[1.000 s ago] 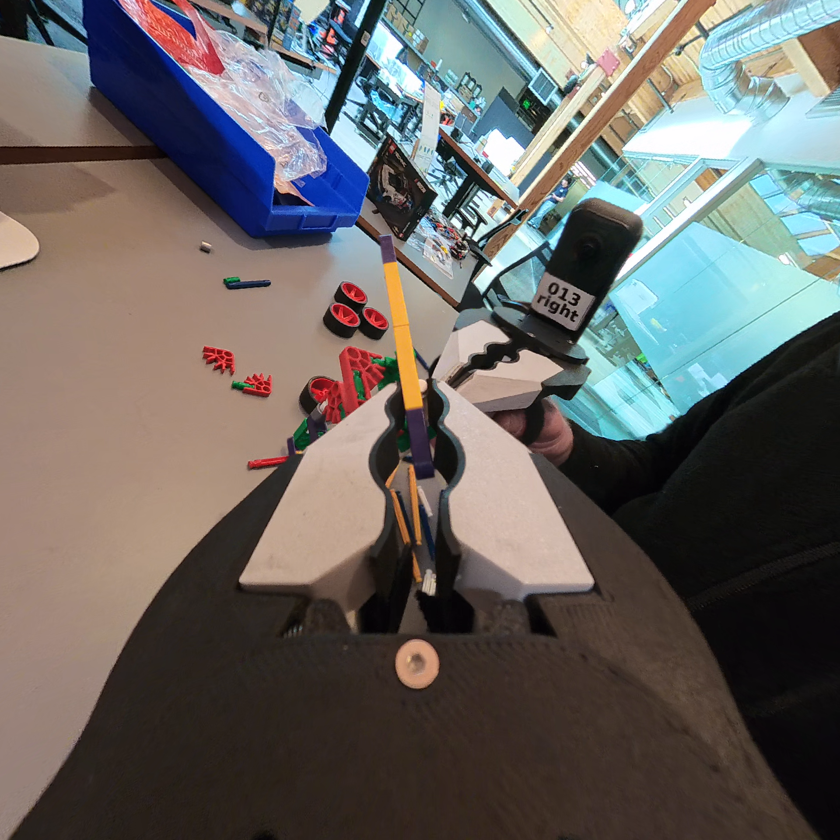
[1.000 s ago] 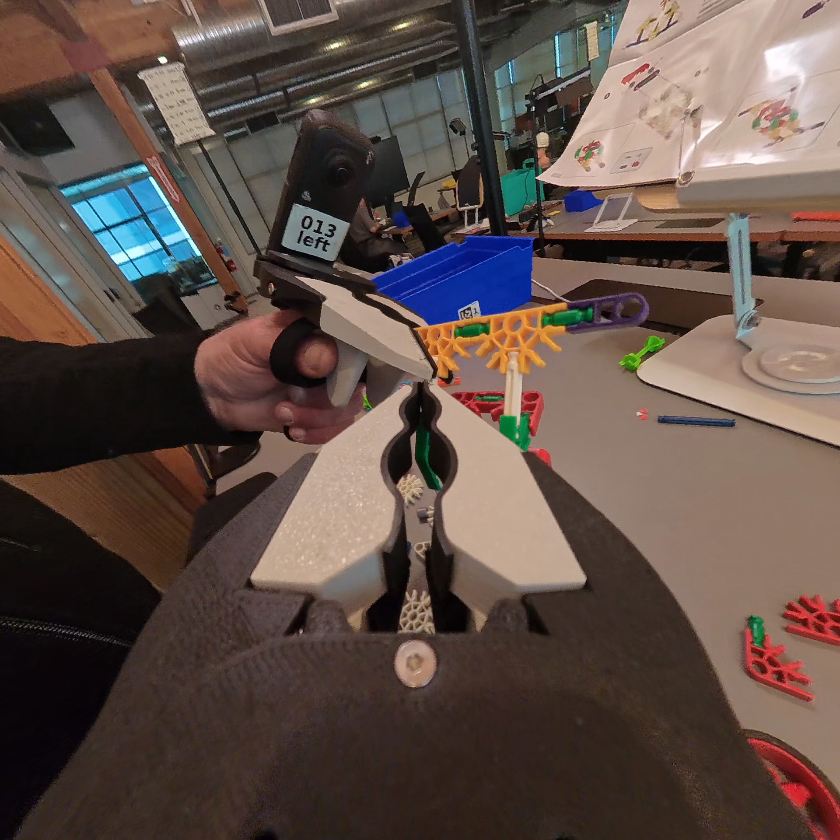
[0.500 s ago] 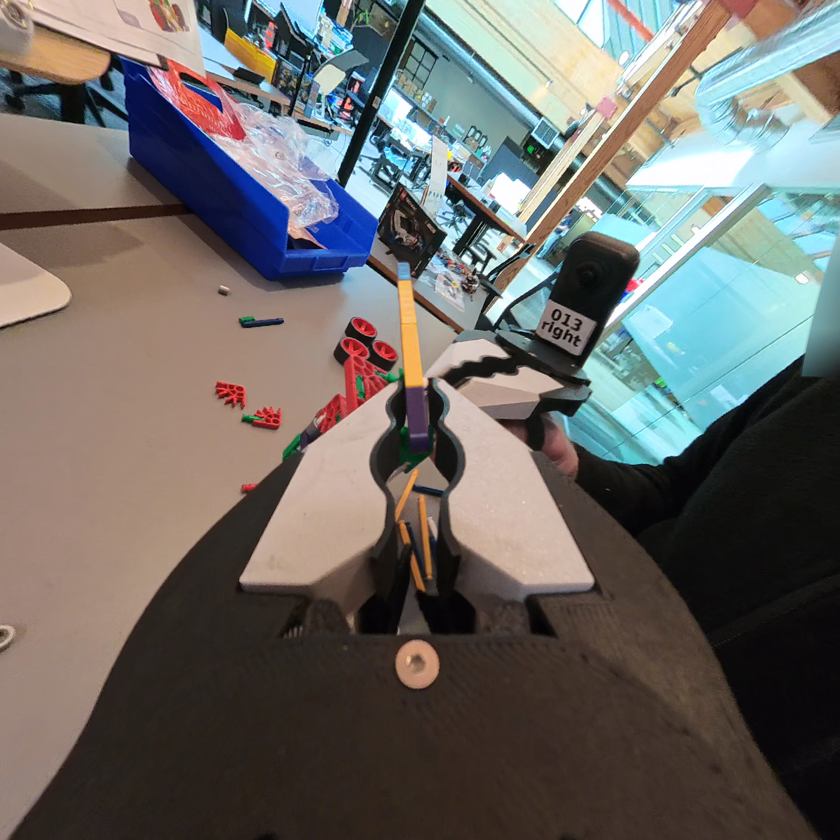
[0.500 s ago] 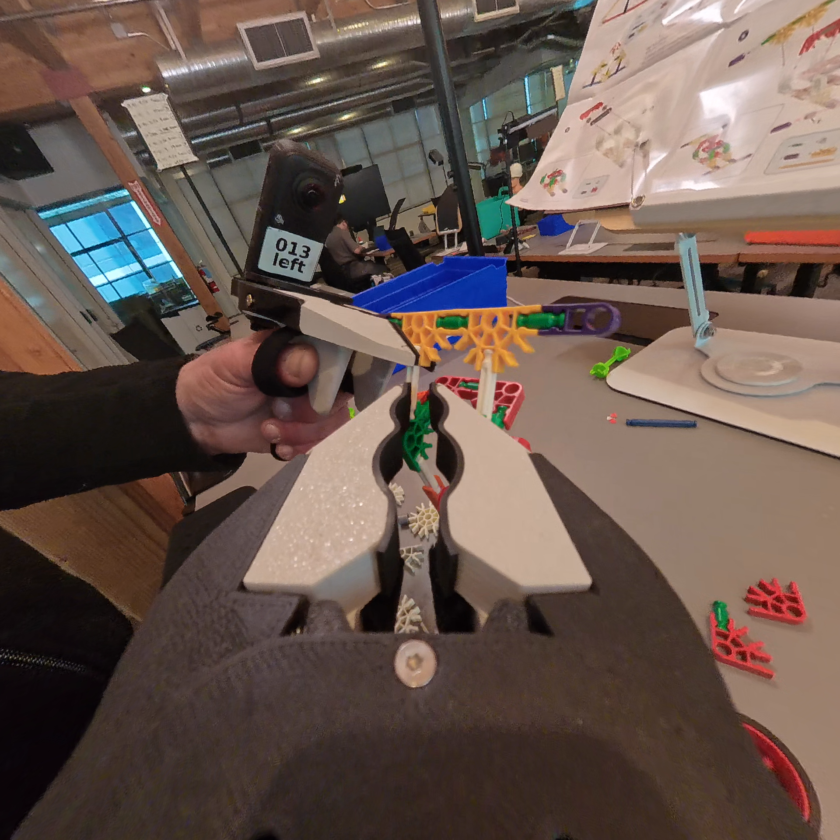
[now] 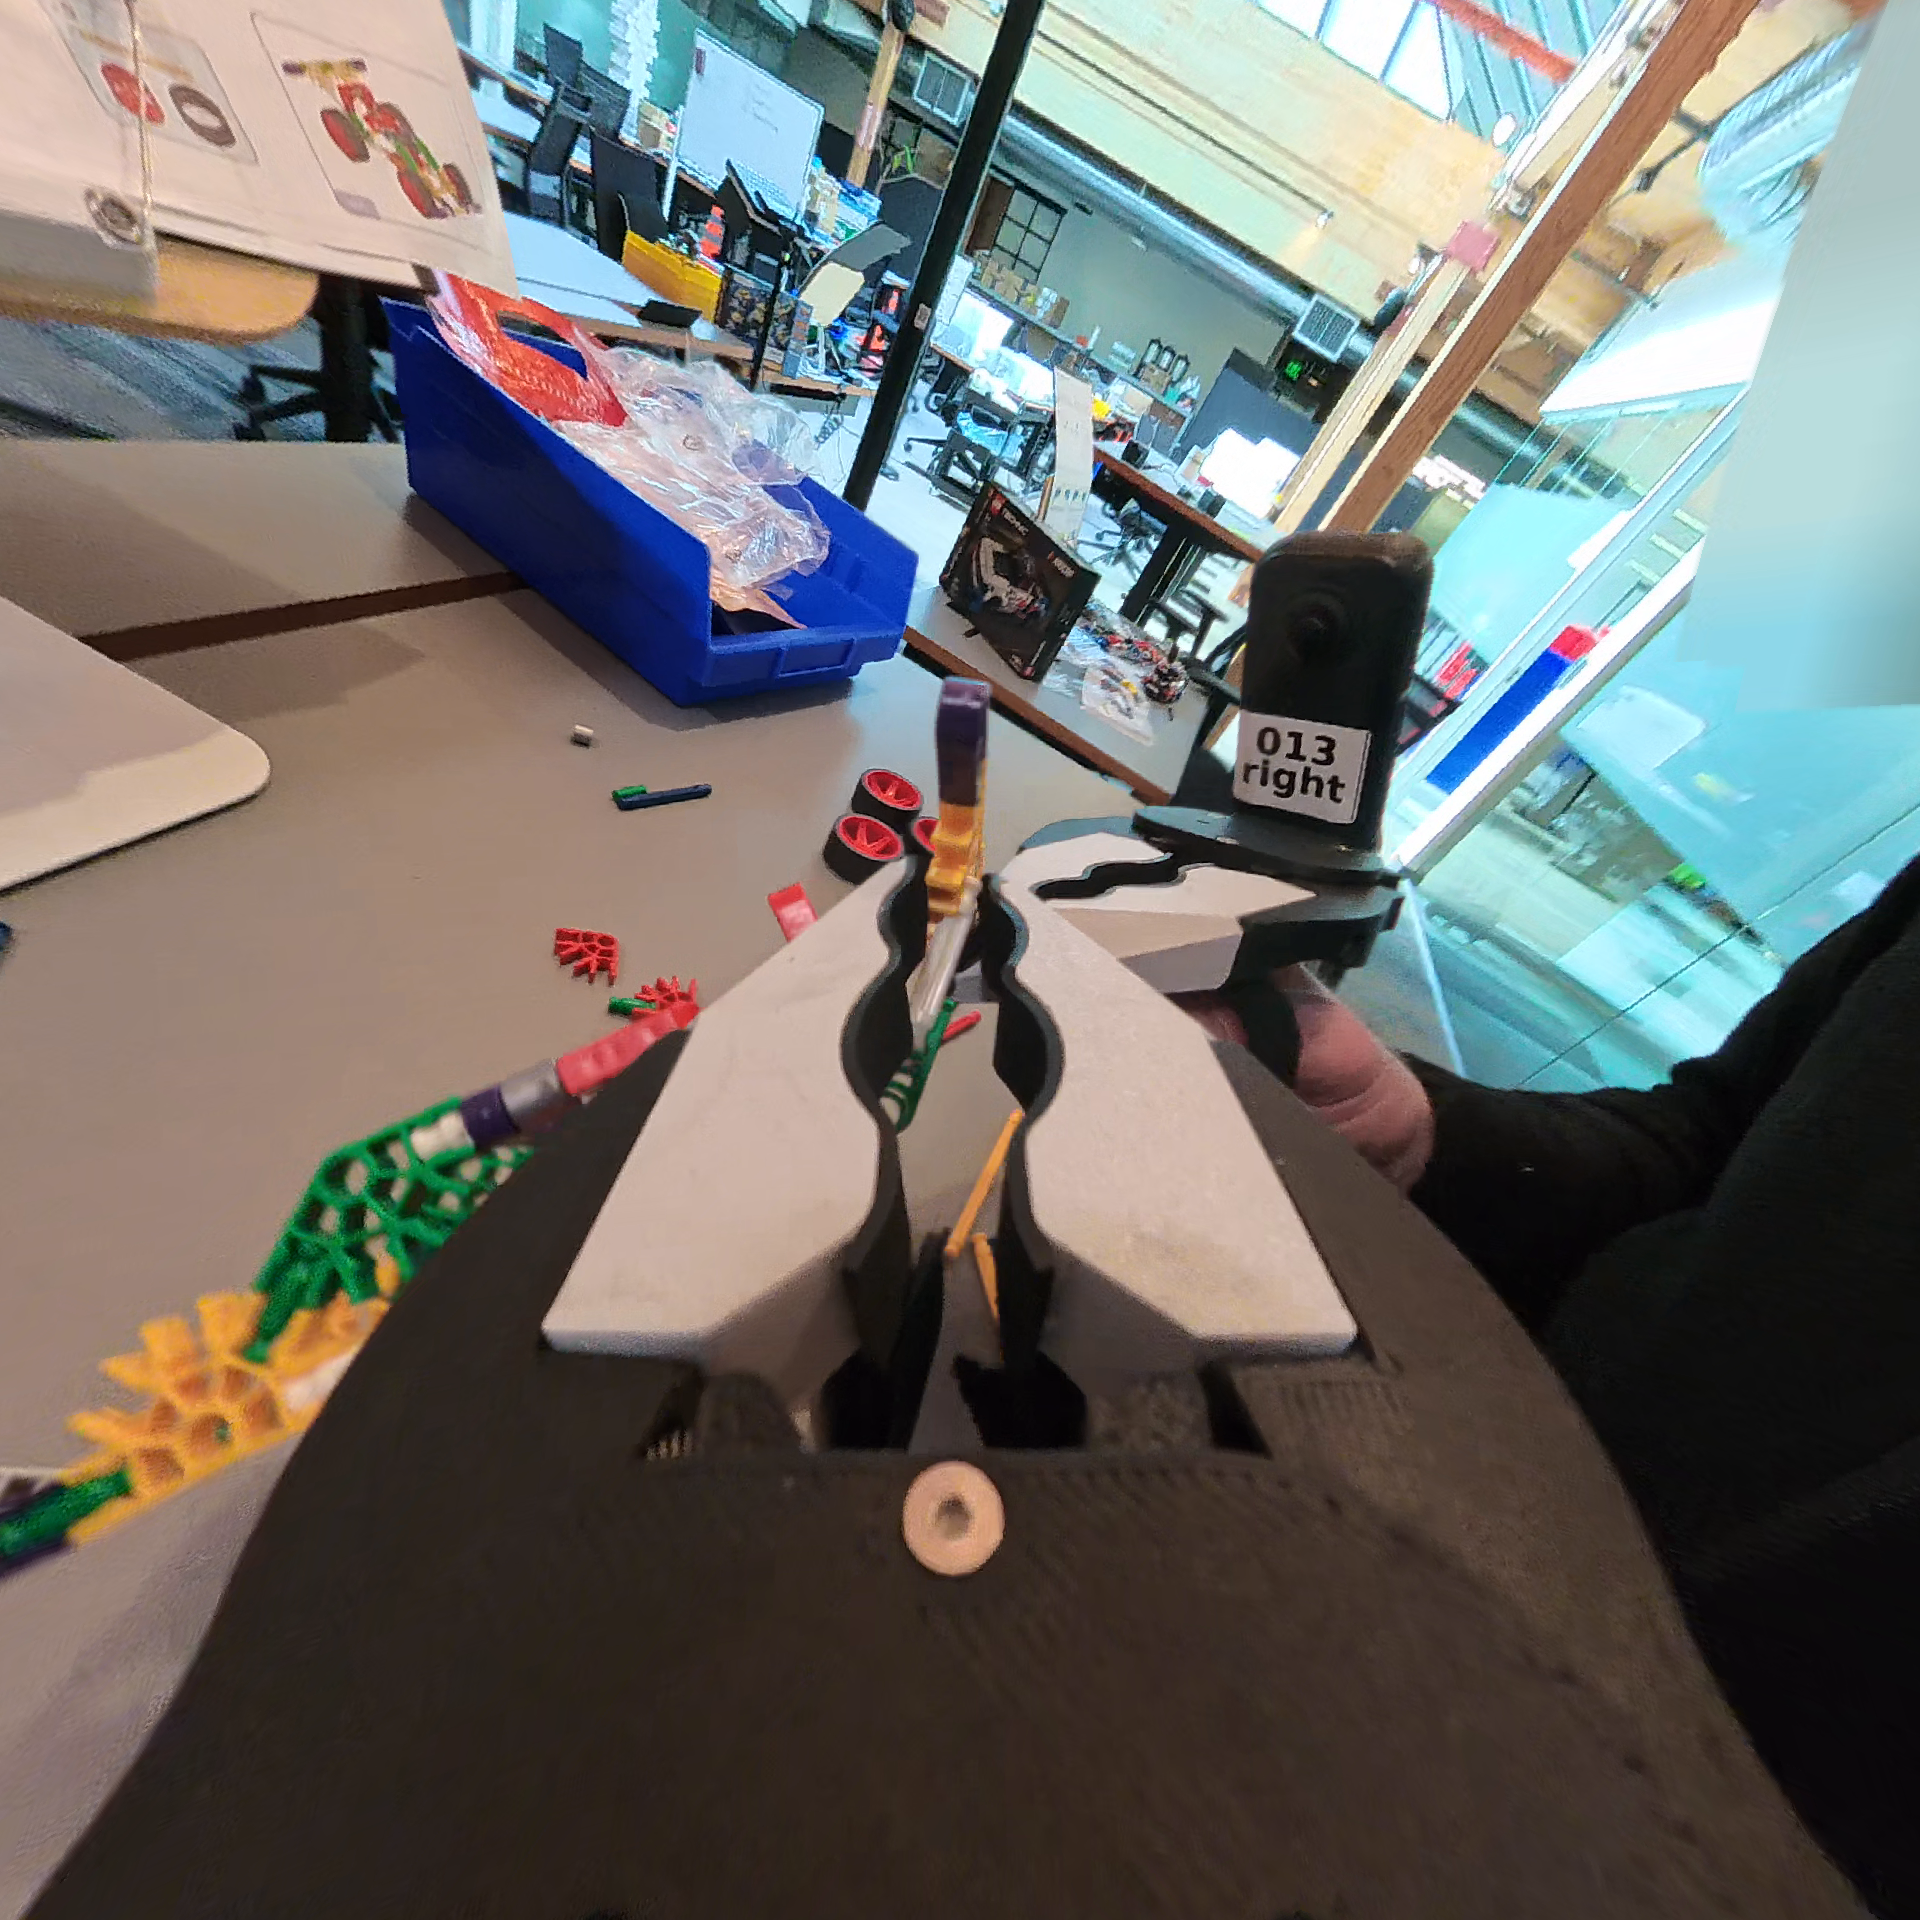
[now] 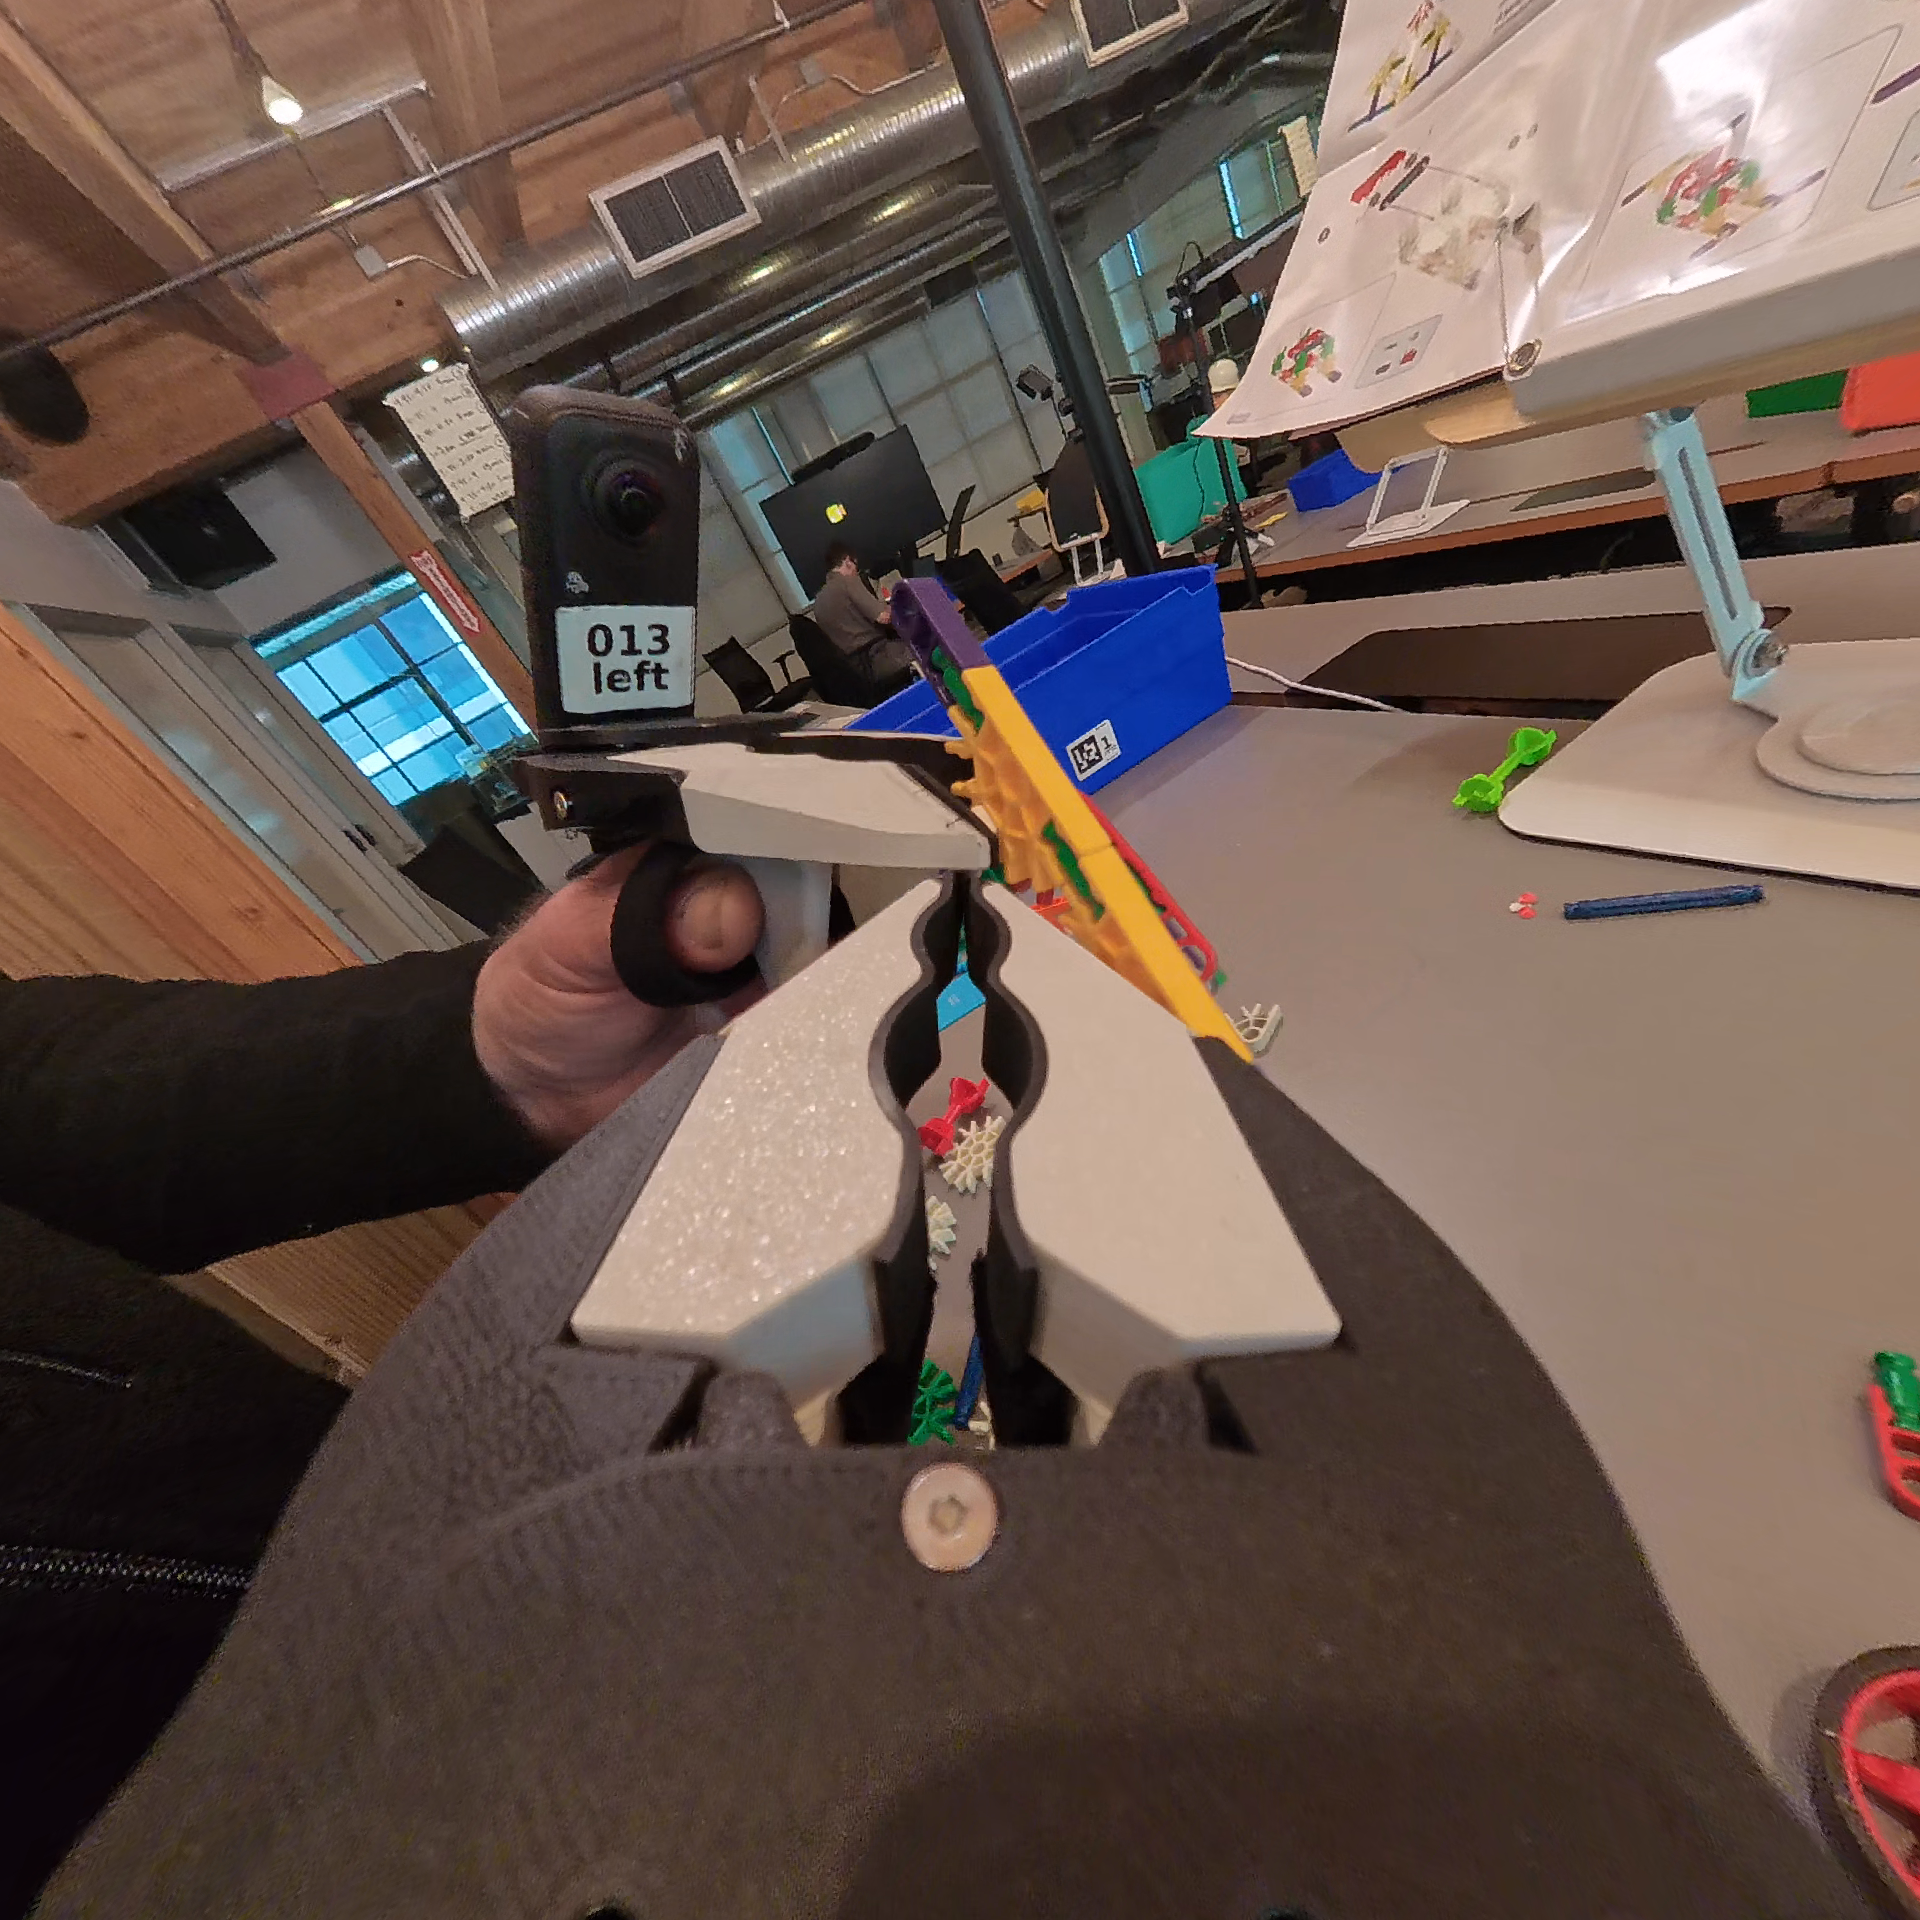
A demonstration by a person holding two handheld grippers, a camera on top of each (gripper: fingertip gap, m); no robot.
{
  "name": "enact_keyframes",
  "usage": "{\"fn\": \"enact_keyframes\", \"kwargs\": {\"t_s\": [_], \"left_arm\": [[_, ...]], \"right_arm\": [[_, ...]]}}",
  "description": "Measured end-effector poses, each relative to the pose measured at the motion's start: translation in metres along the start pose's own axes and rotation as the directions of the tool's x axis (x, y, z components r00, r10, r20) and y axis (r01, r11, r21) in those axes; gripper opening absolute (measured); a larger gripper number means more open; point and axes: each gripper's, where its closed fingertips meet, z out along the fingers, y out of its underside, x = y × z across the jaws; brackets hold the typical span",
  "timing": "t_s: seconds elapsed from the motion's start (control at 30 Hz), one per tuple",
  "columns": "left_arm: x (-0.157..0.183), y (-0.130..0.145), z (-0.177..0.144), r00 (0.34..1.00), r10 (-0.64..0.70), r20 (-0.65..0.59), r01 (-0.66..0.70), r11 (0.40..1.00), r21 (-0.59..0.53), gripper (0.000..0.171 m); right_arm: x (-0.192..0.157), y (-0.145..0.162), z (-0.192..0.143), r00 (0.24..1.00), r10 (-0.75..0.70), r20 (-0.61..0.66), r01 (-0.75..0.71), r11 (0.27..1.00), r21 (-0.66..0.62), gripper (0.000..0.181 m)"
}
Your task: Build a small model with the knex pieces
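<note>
My left gripper is shut on a toy assembly of yellow connectors with a purple end. The assembly stands up from the fingertips, and a white rod with a green connector hangs below between the jaws. In the right wrist view the assembly slants edge-on from the left gripper down to the right. My right gripper is shut, with its tips right under the left gripper's tip and against the assembly. I see nothing between its fingers. It also shows in the left wrist view.
A blurred green, yellow and red built piece lies close at the lower left. Red wheels, red connectors and a blue rod lie on the grey table. A blue bin and an instruction stand stand behind. Left and right tips are no more than a few centimetres apart.
The assembly has turned from flat and side-on to edge-on and slanted. The right gripper no longer holds the green connector between its jaws. Both cameras have tilted upward.
</note>
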Motion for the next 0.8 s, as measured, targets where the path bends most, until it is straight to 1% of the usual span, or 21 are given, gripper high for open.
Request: {"fn": "enact_keyframes", "kwargs": {"t_s": [0.07, 0.13, 0.17, 0.23, 0.27, 0.3, 0.37, 0.43, 0.5, 0.57, 0.63, 0.8], "left_arm": [[-0.001, 0.000, 0.000, 0.999, 0.046, 0.005, -0.046, 0.999, -0.027, 0.006], [-0.001, 0.001, 0.000, 0.999, 0.052, -0.007, -0.052, 0.997, -0.051, 0.006], [-0.001, 0.000, -0.001, 0.999, 0.046, -0.010, -0.046, 0.998, -0.049, 0.006], [0.002, 0.004, -0.001, 0.997, 0.076, -0.026, -0.078, 0.993, -0.084, 0.006], [0.003, 0.005, -0.001, 0.996, 0.081, -0.032, -0.084, 0.993, -0.088, 0.006], [0.005, 0.006, -0.001, 0.996, 0.068, -0.052, -0.072, 0.994, -0.088, 0.006], [0.008, 0.010, 0.000, 0.994, 0.072, -0.080, -0.079, 0.992, -0.099, 0.006], [0.014, 0.014, 0.002, 0.989, 0.091, -0.118, -0.104, 0.988, -0.110, 0.006], [0.014, 0.021, 0.003, 0.986, 0.121, -0.117, -0.137, 0.981, -0.139, 0.006], [0.014, 0.026, 0.002, 0.982, 0.139, -0.127, -0.158, 0.975, -0.153, 0.006], [0.018, 0.029, 0.000, 0.977, 0.159, -0.142, -0.181, 0.971, -0.154, 0.005], [0.018, 0.036, -0.006, 0.970, 0.192, -0.148, -0.216, 0.962, -0.169, 0.003]], "right_arm": [[0.000, 0.001, -0.003, 1.000, -0.013, -0.004, 0.013, 1.000, -0.018, 0.000], [-0.008, 0.002, -0.009, 0.999, -0.023, 0.046, 0.027, 0.997, -0.077, 0.000], [-0.011, -0.004, -0.016, 0.997, -0.066, 0.051, 0.070, 0.994, -0.082, 0.000], [-0.013, -0.024, -0.029, 0.985, -0.169, 0.039, 0.172, 0.982, -0.076, 0.000], [-0.011, -0.032, -0.031, 0.981, -0.192, 0.038, 0.195, 0.977, -0.091, 0.009], [-0.007, -0.035, -0.031, 0.976, -0.212, 0.046, 0.217, 0.967, -0.135, 0.017], [0.004, -0.027, -0.028, 0.962, -0.260, 0.082, 0.272, 0.927, -0.260, 0.031], [0.001, -0.012, -0.024, 0.957, -0.204, 0.208, 0.266, 0.901, -0.343, 0.026], [-0.006, 0.003, -0.024, 0.939, -0.136, 0.315, 0.261, 0.879, -0.399, 0.024], [-0.007, 0.008, -0.025, 0.927, -0.129, 0.352, 0.280, 0.863, -0.420, 0.021], [-0.010, 0.009, -0.026, 0.916, -0.137, 0.378, 0.298, 0.862, -0.410, 0.018], [-0.014, 0.018, -0.024, 0.909, -0.152, 0.388, 0.318, 0.855, -0.410, 0.017]]}}
